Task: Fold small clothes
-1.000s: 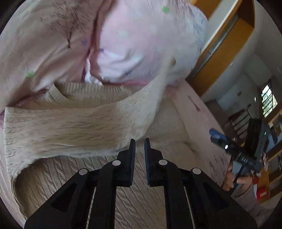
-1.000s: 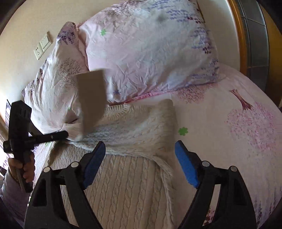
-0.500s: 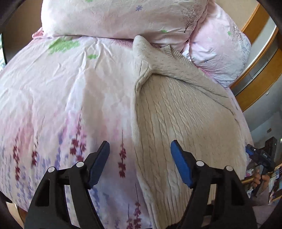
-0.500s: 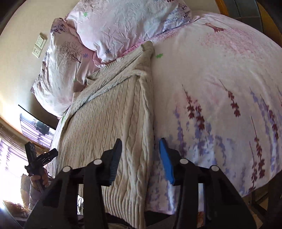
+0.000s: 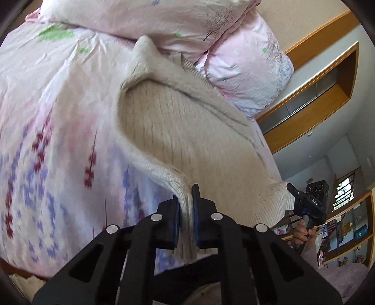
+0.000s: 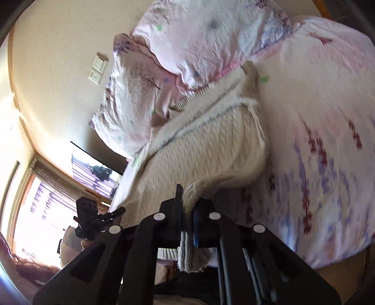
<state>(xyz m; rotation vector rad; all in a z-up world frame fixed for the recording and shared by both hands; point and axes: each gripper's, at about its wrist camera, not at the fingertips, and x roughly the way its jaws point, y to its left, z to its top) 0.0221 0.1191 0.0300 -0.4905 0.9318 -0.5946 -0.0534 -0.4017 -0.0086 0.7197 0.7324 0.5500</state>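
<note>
Left wrist view: the left gripper point(image 5: 186, 206) is clenched on the ribbed hem of the cream cable-knit sweater point(image 5: 187, 131); you can see the knit squeezed between the two black fingers point(image 5: 172, 218) with a bit of hem hanging down below them; the corner it grips is lifted off the floral bedspread point(image 5: 58, 131), and the edge of the sweater curves away from that corner in a raised fold; the rest of the sweater lies flat on the bedspread, running up toward the pink pillows point(image 5: 164, 21), with a sleeve folded across the top just below them; over past the far hem of the sweater the right gripper point(image 5: 293, 190) shows up small, held in a hand point(image 5: 302, 234), right at the other hem corner, though from here I can't tell how its jaws stand; wooden shelves point(image 5: 311, 93) sit beyond the pillows.

Right wrist view: same deal from the other side; the right gripper point(image 6: 187, 204) is clamped tight on the sweater's point(image 6: 206, 145) hem, with ribbed knit pinched in the jaws and a flap dangling beneath; that corner is pulled up off the bedspread point(image 6: 328, 117) too; the sweater's collar end sits right against the pillows point(image 6: 199, 40); the left gripper point(image 6: 114, 214) is visible off the sweater's far hem corner; a wall socket point(image 6: 97, 70) is on the wall beside the pillows, and a bright window point(image 6: 35, 206) is further along from there.
</note>
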